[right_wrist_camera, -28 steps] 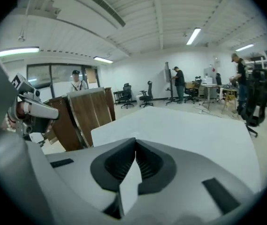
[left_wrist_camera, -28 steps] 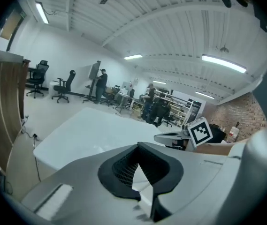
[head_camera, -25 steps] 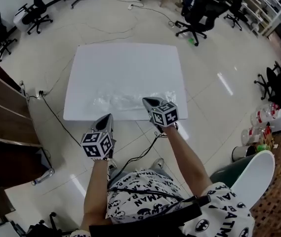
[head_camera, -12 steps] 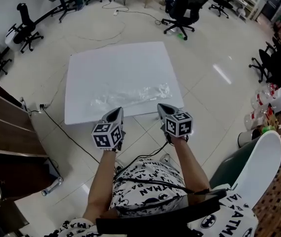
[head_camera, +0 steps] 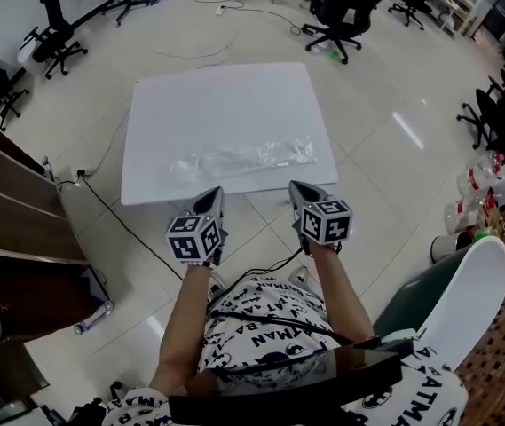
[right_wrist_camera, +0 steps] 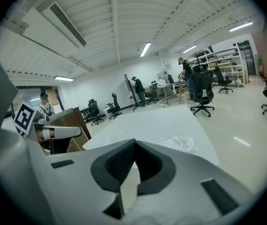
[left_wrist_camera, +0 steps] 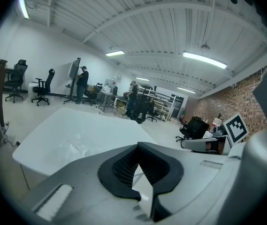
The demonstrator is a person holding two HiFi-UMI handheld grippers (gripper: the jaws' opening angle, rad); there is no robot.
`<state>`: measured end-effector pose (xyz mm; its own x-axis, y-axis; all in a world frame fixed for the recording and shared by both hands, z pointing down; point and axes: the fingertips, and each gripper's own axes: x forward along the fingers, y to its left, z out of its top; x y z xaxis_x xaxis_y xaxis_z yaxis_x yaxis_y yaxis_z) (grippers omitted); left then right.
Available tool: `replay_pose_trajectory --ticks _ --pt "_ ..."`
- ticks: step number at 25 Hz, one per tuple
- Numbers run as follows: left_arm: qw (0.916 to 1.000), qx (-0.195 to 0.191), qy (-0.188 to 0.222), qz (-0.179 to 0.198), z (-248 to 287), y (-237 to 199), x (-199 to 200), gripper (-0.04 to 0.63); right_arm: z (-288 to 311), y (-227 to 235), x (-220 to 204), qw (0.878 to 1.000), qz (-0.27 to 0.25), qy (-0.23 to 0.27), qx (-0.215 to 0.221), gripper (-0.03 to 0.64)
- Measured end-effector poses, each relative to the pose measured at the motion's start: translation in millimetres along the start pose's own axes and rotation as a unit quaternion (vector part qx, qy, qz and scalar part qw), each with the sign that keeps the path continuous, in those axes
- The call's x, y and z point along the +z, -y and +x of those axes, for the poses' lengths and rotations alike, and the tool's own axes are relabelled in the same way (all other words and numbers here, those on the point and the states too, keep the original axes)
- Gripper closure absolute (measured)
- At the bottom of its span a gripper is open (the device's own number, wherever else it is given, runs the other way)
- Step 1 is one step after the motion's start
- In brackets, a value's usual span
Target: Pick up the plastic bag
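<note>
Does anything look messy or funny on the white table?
Only the clear plastic bag: it lies crumpled and stretched out along the near edge of the table. Nothing looks spilled or broken.

White table (head_camera: pixel 225 105), office chair (head_camera: pixel 345 16), wooden cabinet (head_camera: pixel 12 202).

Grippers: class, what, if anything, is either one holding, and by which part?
Nothing is held. The left gripper and right gripper are shut and empty; the plastic bag lies untouched on the table.
</note>
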<state>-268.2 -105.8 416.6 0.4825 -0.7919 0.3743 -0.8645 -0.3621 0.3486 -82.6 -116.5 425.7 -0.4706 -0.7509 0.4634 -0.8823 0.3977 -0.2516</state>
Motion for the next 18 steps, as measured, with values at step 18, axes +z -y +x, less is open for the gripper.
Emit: replay_pose_trajectory --ticks 18 --pt "1.0 -0.001 0.001 0.007 3.3 1.2 7.7 0.595 4.1 -2.8 2.7 1.0 -0.022 -0.006 0.002 0.617"
